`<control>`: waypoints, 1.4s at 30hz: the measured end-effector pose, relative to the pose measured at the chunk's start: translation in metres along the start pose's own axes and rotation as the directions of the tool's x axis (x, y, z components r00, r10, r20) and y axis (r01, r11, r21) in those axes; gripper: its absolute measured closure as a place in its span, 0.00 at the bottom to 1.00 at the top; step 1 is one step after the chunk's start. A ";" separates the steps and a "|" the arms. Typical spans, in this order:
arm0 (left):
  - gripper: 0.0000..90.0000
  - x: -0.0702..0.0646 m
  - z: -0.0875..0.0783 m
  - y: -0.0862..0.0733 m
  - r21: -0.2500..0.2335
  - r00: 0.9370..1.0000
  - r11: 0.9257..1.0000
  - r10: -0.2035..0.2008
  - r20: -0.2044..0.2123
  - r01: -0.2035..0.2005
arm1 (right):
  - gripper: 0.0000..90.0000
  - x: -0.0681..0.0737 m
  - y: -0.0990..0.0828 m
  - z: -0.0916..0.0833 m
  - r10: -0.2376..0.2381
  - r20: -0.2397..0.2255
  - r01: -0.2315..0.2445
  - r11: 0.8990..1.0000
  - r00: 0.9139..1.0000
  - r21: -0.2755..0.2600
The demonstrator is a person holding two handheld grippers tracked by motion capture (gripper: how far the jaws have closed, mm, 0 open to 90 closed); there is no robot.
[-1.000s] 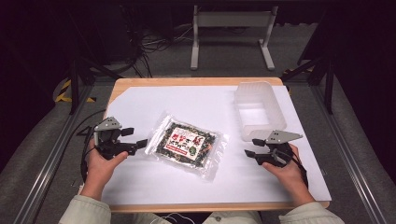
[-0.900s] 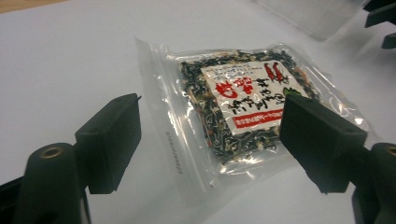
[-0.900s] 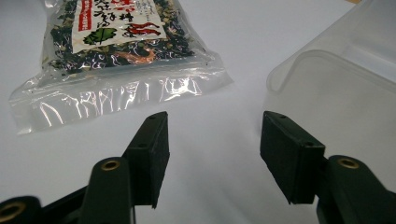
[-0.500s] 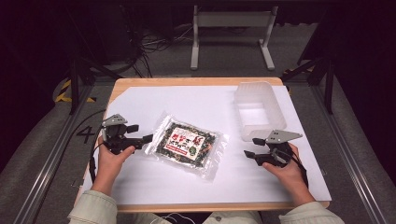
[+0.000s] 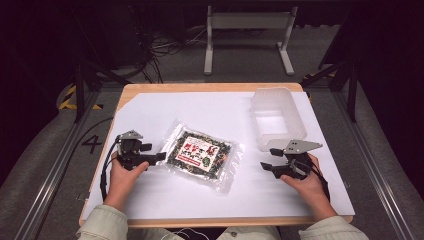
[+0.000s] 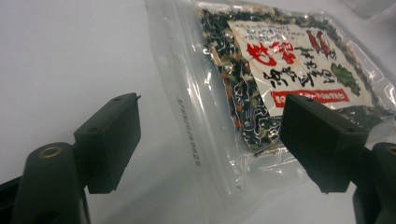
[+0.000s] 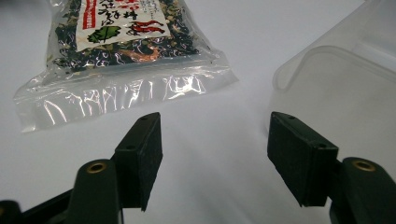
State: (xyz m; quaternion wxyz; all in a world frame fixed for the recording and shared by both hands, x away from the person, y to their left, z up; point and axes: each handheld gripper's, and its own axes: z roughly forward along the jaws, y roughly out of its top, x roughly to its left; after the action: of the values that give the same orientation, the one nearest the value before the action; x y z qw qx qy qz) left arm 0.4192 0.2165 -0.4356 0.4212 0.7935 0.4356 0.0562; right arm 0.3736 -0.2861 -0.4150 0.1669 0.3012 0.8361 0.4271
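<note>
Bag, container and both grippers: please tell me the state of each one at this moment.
Bag: sealed, lying flat on the white sheet, not gripped.
Container: upright, open top, empty, no lid.
Left gripper: open, jaws at the bag's clear edge, one each side.
Right gripper: open, holding nothing, between bag and container.
</note>
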 end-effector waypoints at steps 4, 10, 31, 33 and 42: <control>0.24 -0.003 0.006 -0.003 0.044 1.000 0.999 0.003 0.004 -0.003 | 0.39 0.000 0.000 0.000 -0.003 -0.002 0.003 1.000 1.000 0.000; 0.25 -0.004 0.011 -0.004 0.080 1.000 0.997 0.013 0.002 -0.013 | 0.39 0.000 -0.001 0.000 -0.002 -0.001 0.002 1.000 1.000 0.004; 0.58 -0.009 0.009 -0.011 0.111 1.000 0.994 0.015 0.015 -0.016 | 0.38 0.002 -0.002 0.004 -0.012 -0.025 0.012 1.000 1.000 0.018; 0.63 -0.009 0.008 -0.011 0.116 1.000 0.993 0.009 0.016 -0.011 | 0.38 0.002 -0.002 0.004 -0.013 -0.026 0.014 1.000 1.000 0.019; 0.90 -0.013 0.007 -0.011 0.123 0.999 0.992 -0.024 0.038 0.019 | 0.38 0.004 -0.001 0.005 -0.020 -0.034 0.021 1.000 0.999 0.018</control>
State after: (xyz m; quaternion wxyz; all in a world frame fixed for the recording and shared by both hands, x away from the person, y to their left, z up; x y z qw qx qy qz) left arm 0.4077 0.2054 -0.4447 0.3807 0.8141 0.4385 0.0091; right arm 0.3734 -0.2811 -0.4189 0.1543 0.2870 0.8457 0.4225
